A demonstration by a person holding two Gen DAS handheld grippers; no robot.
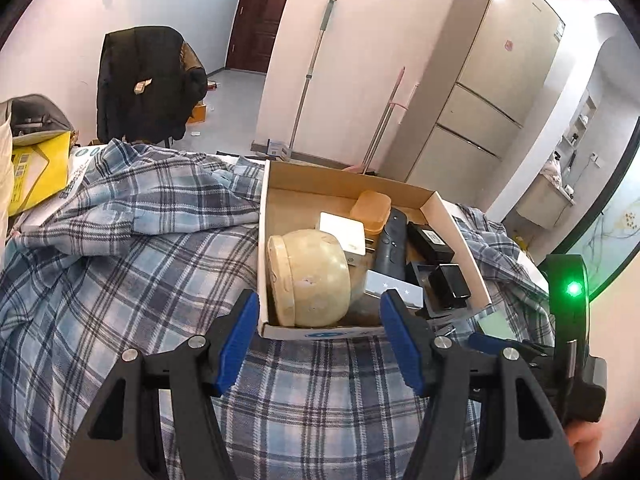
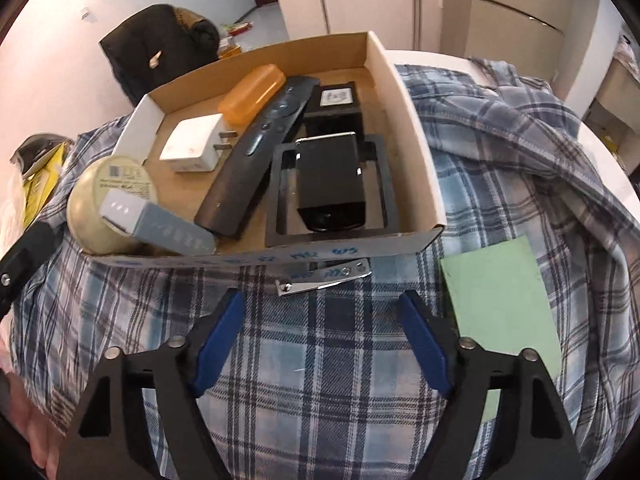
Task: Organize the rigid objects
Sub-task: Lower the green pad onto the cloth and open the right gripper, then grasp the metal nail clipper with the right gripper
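Observation:
A shallow cardboard box sits on a plaid cloth. It holds a cream round jar, a white charger, an orange case, a black remote, a grey slim box and black boxes. My left gripper is open and empty just before the box's near wall. My right gripper is open and empty, just short of a metal nail clipper on the cloth. A green card lies to the right.
The plaid cloth covers the table and bunches up at the left and right. A yellow bag lies far left. A chair with a black jacket, a mop and a fridge stand behind.

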